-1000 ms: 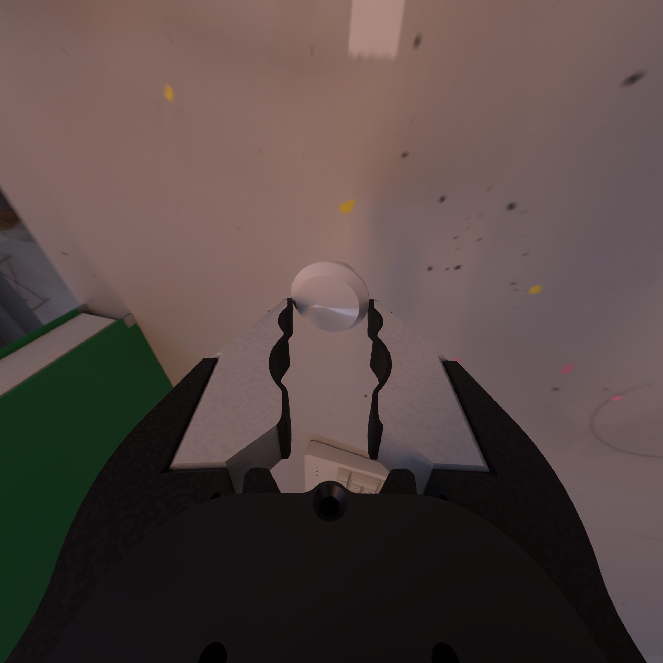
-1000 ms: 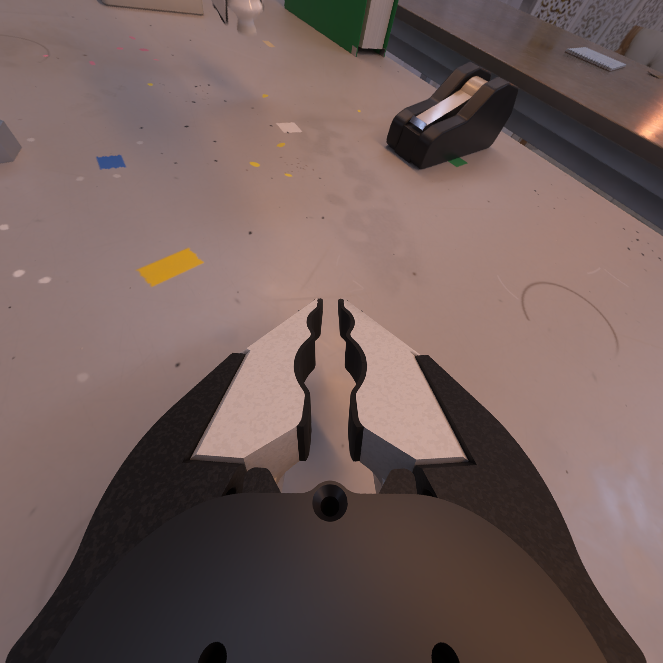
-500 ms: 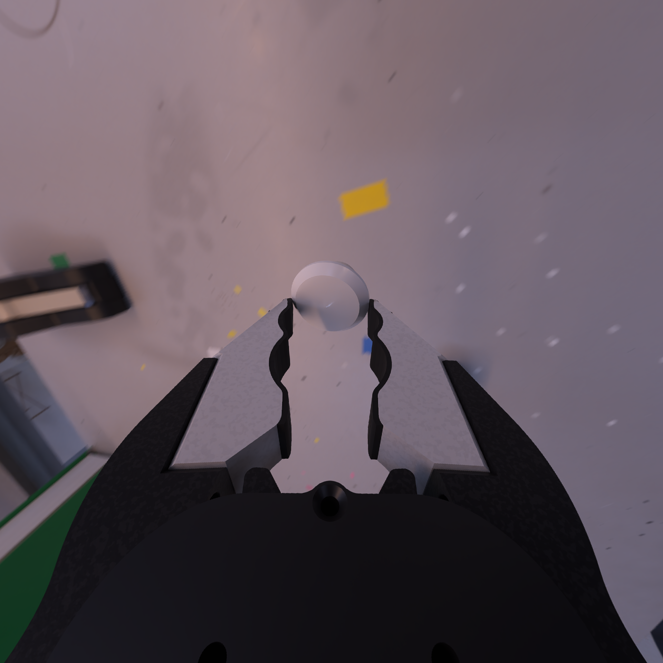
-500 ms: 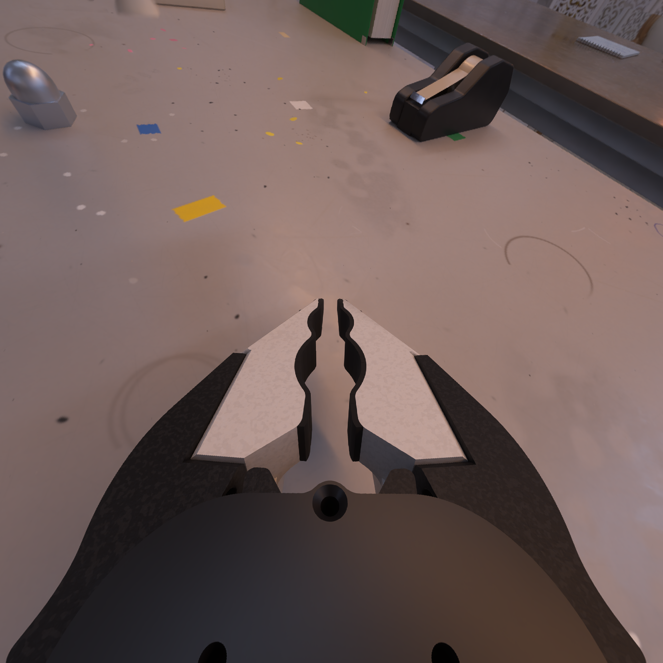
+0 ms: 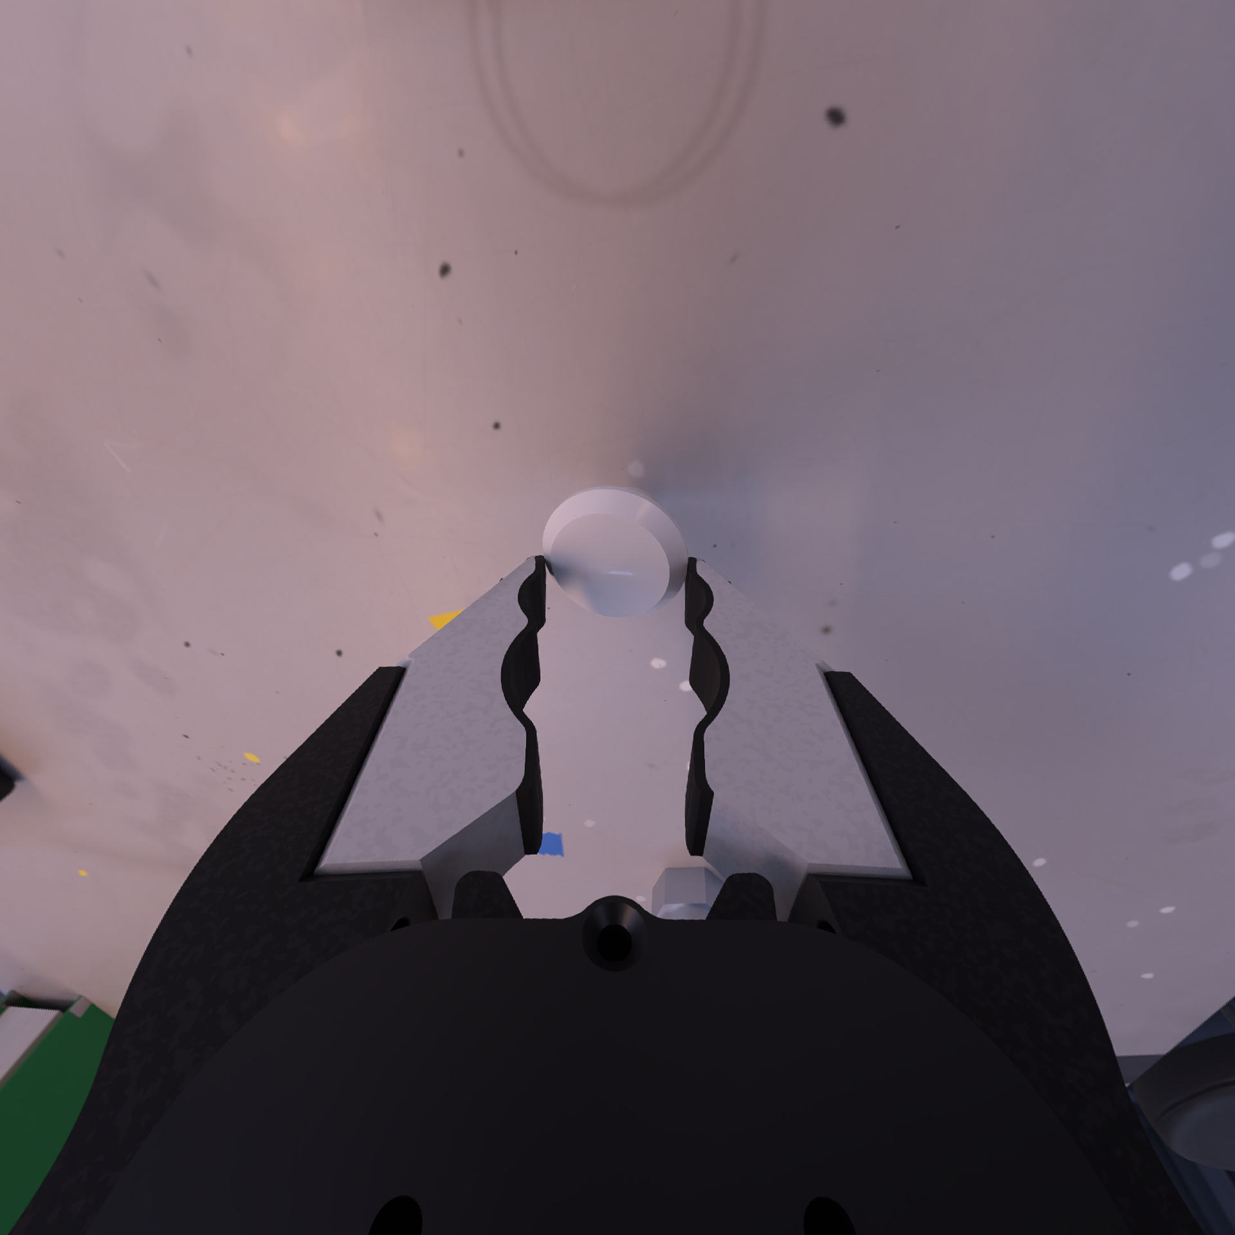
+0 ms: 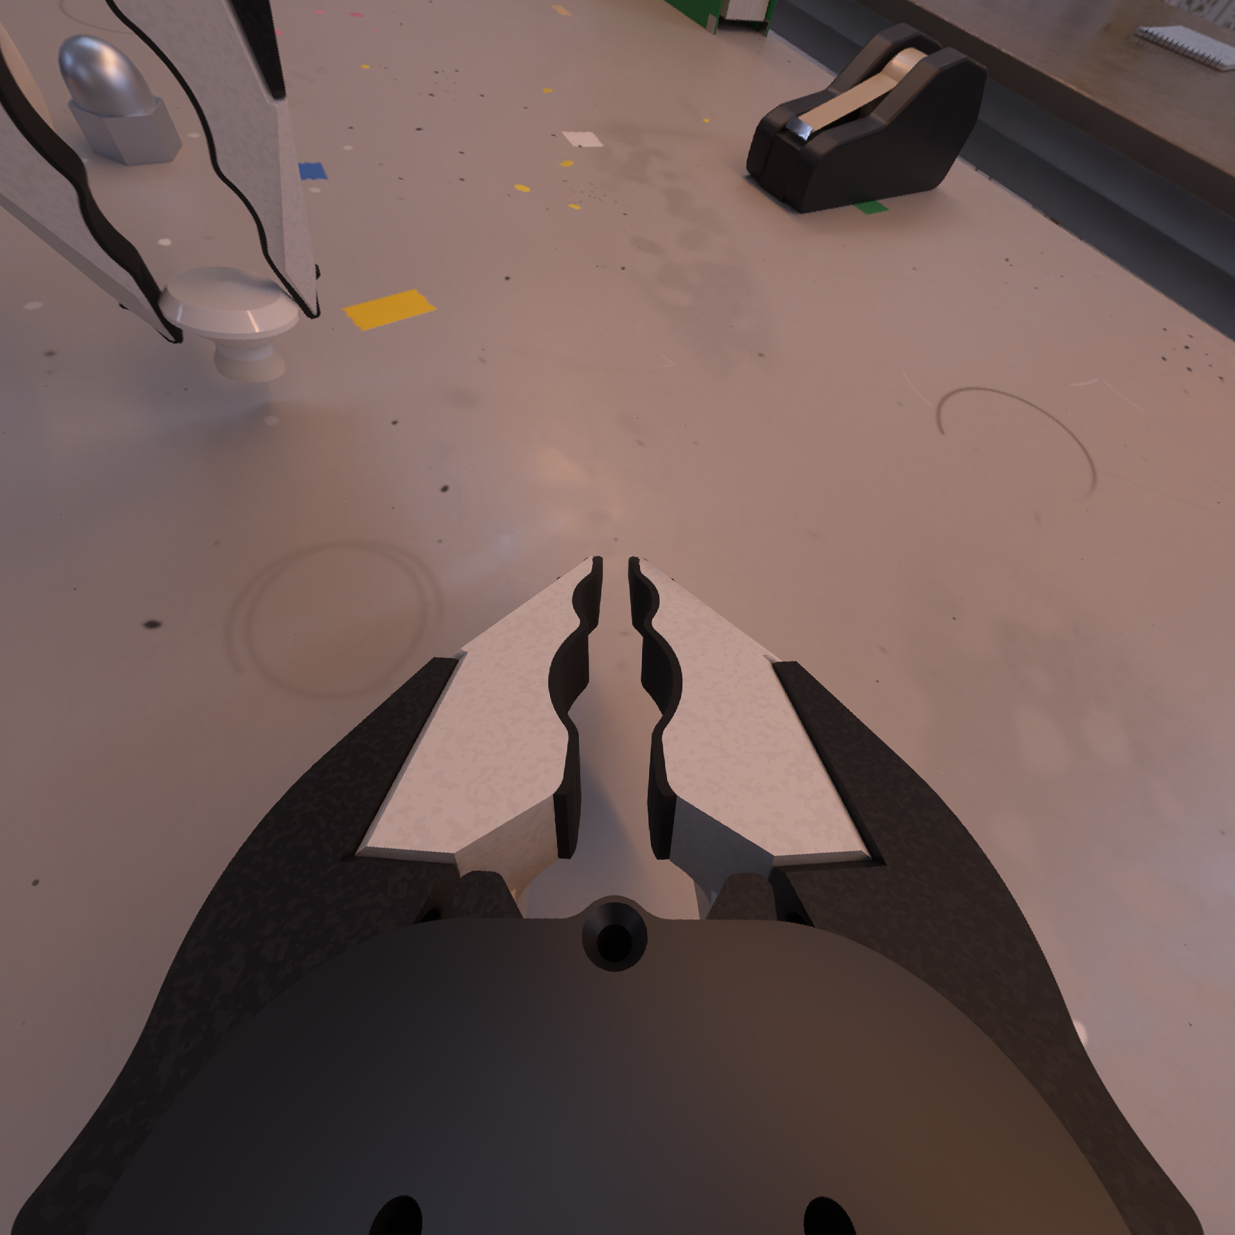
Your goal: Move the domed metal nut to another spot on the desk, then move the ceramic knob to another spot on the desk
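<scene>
The left tool (image 5: 613, 568) is gripping the ceramic knob (image 5: 611, 555) by the rim of its wide cap, stem (image 6: 248, 364) pointing down, apparently so it can be stood upright; in the right wrist view the stem is hanging just above the table (image 6: 735, 414). The domed metal nut (image 6: 120, 107) is standing on its hex base beyond, well apart from the black tape dispenser (image 6: 862, 127). The right tool (image 6: 613, 568) is hovering nearly closed, holding nothing. From the left wrist view the stem is hidden under the cap, so the clearance is hard to judge there.
</scene>
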Controlling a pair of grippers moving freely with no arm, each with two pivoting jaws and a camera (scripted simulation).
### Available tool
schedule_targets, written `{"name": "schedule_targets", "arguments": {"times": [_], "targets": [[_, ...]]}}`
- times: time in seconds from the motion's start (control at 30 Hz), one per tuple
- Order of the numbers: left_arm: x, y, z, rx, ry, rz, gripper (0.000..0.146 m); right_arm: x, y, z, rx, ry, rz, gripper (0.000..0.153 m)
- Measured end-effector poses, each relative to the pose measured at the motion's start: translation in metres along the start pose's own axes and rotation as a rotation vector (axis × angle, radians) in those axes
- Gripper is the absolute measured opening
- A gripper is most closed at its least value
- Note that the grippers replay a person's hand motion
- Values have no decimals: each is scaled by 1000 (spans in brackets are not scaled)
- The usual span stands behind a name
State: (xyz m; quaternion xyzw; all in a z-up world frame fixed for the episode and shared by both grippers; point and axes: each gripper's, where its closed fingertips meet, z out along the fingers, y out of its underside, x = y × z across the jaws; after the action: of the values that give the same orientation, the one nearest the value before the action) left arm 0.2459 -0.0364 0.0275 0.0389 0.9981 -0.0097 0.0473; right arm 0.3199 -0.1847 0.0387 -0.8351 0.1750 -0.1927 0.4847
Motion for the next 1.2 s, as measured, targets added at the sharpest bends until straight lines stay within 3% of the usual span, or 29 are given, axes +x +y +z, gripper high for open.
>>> {"name": "schedule_targets", "arguments": {"times": [0.17,0.3,0.5,0.7,0.8,0.87,1.0,1.1,1.2], "targets": [[1,6,16,-21,23,-49,43,3,2,-3,-3,2,4,8],[4,8,20,-18,25,-30,69,4,3,-3,-4,6,5,8],[-41,31,-46,143,-107,-109,70,7,3,-5,2,12,18,8],[-127,131,-105,159,-353,-272,58,7,4,-5,-1,12,17,8],[-162,188,-97,60,-405,-270,55,7,4,-5,0,12,19,8],[-175,213,-81,47,-351,-322,55,8,4,-6,-1,15,20,8],[-193,251,-44,15,-255,-567,52,10,5,-7,0,20,28,8],[-191,261,-20,60,-118,-808,53,9,5,-6,-2,17,28,8],[-195,267,-9,90,-73,-956,55,8,6,-5,-13,12,18,8]]}}
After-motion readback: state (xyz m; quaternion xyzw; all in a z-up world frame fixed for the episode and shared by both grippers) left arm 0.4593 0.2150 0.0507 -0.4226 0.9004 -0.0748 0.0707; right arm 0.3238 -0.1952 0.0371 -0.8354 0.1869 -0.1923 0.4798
